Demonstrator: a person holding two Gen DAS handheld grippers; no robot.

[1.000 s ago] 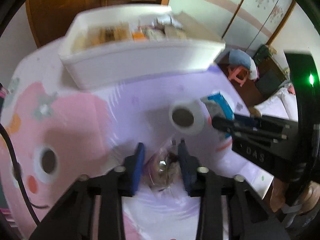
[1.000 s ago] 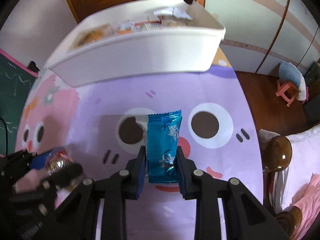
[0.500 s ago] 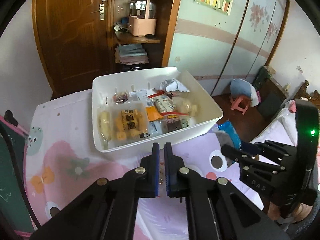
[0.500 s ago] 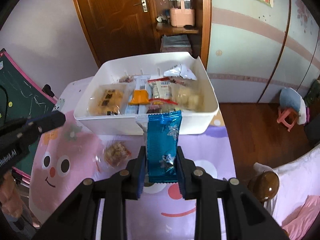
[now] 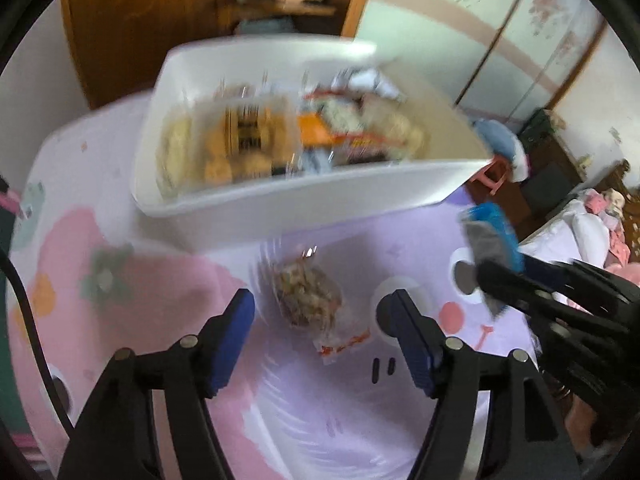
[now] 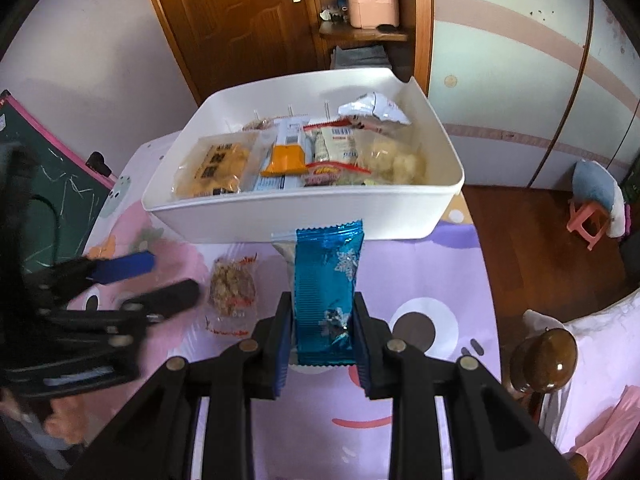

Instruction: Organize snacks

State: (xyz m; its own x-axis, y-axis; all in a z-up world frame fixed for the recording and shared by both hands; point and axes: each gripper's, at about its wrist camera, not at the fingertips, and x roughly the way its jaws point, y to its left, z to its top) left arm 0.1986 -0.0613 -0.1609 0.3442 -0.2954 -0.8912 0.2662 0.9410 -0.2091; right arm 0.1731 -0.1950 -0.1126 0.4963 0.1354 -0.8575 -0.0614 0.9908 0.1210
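The white bin point(image 6: 304, 216) on the surface point(image 6: 420, 280) looks crowded, so the blue packet point(image 6: 326, 292) pinched in the right tool point(image 6: 320, 344) could snag its wall, while the spread left tool point(image 5: 316, 320) over the clear-wrapped snack point(image 5: 306, 300) might crush it.

— Type of place?
— Home, bedroom. Indicators: wooden door point(image 6: 240, 24), floral wardrobe panels point(image 5: 552, 12), bed with pink bedding point(image 6: 600, 380), carved bedpost knob point(image 6: 546, 360).
— Further evidence?
— Child's pink stool point(image 6: 588, 220), cartoon-print tablecloth point(image 6: 420, 280), chalkboard point(image 6: 52, 196).
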